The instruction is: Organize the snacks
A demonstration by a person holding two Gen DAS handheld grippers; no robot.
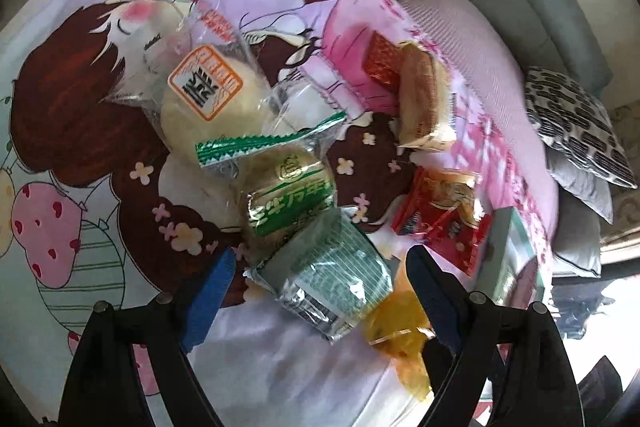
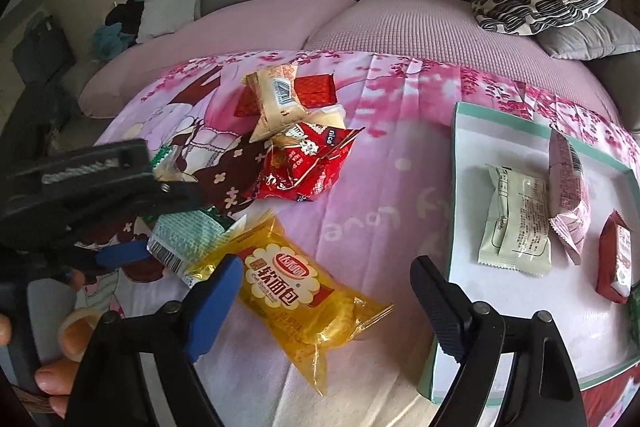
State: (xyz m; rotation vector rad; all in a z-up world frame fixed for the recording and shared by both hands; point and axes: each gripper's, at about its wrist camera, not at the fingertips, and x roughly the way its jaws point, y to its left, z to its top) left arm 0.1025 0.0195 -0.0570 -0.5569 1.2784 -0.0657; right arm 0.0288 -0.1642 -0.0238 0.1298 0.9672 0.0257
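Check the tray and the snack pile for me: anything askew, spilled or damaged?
Nothing looks torn or spilled. In the tray, the pink packet lies tilted, overlapping the pale green packet. The unsorted snacks lie jumbled on the blanket, the yellow bread packet nearest the tray.

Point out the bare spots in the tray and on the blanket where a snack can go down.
Tray: its far end is bare beyond the pale green packet, and the near corner too. Blanket: an open strip runs between the yellow bread bag and the tray. Crowded: the pile around the red packet.
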